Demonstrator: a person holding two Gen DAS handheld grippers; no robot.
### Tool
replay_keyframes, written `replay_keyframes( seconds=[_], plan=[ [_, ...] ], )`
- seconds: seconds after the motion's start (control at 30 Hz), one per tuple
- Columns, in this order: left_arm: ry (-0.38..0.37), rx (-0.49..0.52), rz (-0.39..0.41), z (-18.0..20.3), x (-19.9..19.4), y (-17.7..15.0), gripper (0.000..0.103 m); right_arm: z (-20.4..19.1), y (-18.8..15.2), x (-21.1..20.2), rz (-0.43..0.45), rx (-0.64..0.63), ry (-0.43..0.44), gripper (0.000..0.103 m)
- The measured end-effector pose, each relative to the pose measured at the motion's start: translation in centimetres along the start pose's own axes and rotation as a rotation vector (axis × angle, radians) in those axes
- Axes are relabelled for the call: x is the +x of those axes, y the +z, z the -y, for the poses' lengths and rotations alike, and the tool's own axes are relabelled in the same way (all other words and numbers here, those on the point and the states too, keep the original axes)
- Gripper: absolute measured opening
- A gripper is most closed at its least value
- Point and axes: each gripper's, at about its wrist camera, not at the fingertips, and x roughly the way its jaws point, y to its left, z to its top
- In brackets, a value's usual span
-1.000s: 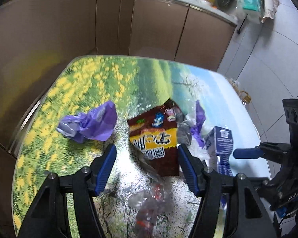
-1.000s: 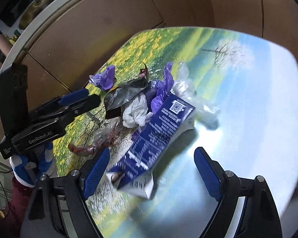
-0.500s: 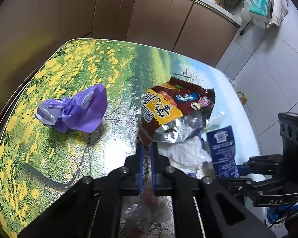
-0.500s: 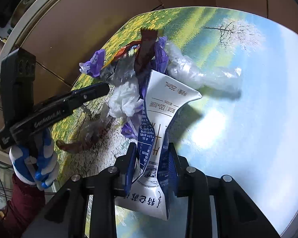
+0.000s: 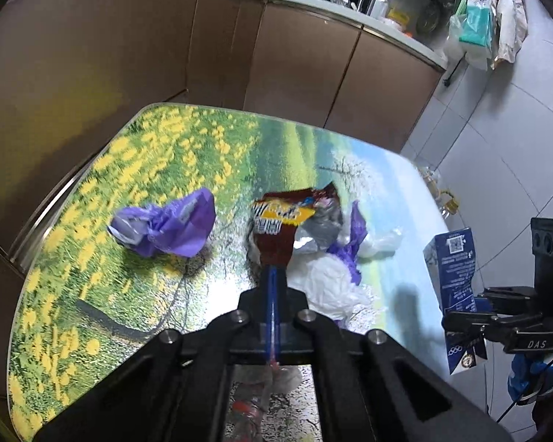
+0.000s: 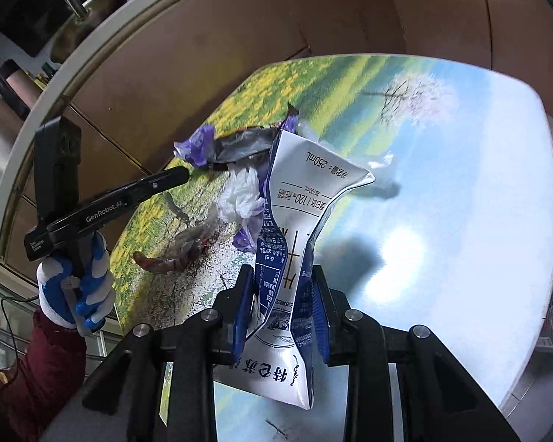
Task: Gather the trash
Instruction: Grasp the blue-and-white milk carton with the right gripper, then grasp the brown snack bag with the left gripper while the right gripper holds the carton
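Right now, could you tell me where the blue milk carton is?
The blue milk carton is pinched in the right gripper, lifted above the table, right of the white tissue.

I see a table top point(image 5: 136, 169) printed with a landscape: yellow flowers on green at one side, pale blue sky and a white-blossomed tree at the other. On it lie a crumpled purple bag point(image 5: 166, 226), a dark red snack wrapper point(image 5: 282, 221) with a yellow band and silver lining, white plastic point(image 5: 331, 283) and a navy-and-white milk carton point(image 6: 298, 235). The cabinets point(image 5: 202, 44) are brown, the floor point(image 5: 497, 140) pale grey tile, and my glove point(image 6: 77, 287) blue and white above a maroon sleeve point(image 6: 37, 361).
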Motion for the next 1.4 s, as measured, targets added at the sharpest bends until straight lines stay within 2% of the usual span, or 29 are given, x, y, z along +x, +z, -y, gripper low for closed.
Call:
replay_keyframes(
  seconds=[0.17,0.27,0.33,0.37,0.4,0.53,0.63,0.67,0.7,0.77,0.8,1.03,1.17,1.27,1.4],
  plan=[
    [0.053,0.034,0.021,1.2,-1.0,1.1,0.001,1.3,-0.3,-2.0,0.037,0.01,0.014,0.03],
    [0.035,0.023,0.01,1.6,-0.5,2.0,0.005,2.4,-0.6,-2.8,0.052,0.025,0.025,0.03],
    [0.042,0.04,0.0,2.3,0.4,2.5,0.025,3.1,-0.9,-3.2,0.058,0.038,0.033,0.03],
    [0.05,0.044,-0.001,2.5,0.7,2.7,0.045,3.6,-1.0,-3.4,0.061,0.045,0.035,0.03],
    [0.064,0.054,-0.001,2.9,1.2,2.9,0.051,4.1,-1.1,-3.7,0.066,0.051,0.037,0.03],
    [0.117,0.08,-0.03,3.9,3.4,3.2,0.051,5.8,-1.5,-4.6,0.084,0.078,0.04,0.03],
    [0.143,0.054,-0.072,3.6,5.6,3.4,0.048,7.2,-1.7,-5.1,0.092,0.097,0.035,0.03],
    [0.147,0.044,-0.083,3.4,6.2,3.5,0.037,7.5,-1.8,-5.3,0.094,0.1,0.034,0.03],
    [0.145,0.023,-0.096,3.1,6.8,3.6,0.021,7.9,-1.8,-5.5,0.097,0.105,0.033,0.03],
    [0.151,-0.015,-0.096,2.5,7.2,3.7,0.012,8.5,-1.9,-6.0,0.105,0.111,0.033,0.03],
    [0.157,-0.026,-0.088,2.4,7.1,3.7,0.001,8.8,-2.0,-6.3,0.11,0.114,0.033,0.03],
    [0.164,-0.051,0.029,4.2,3.6,5.8,0.0,11.4,-2.6,-9.1,0.186,0.145,0.024,0.03],
    [0.091,-0.003,0.064,8.5,2.6,7.8,0.0,15.1,-3.4,-11.9,0.25,0.204,-0.001,0.03],
    [-0.01,0.073,0.043,14.5,3.9,8.9,0.0,18.9,-4.4,-14.4,0.3,0.271,-0.05,0.03],
    [-0.159,0.166,-0.021,23.8,8.0,9.0,0.0,25.2,-6.1,-18.1,0.358,0.366,-0.182,0.03]
  ],
)
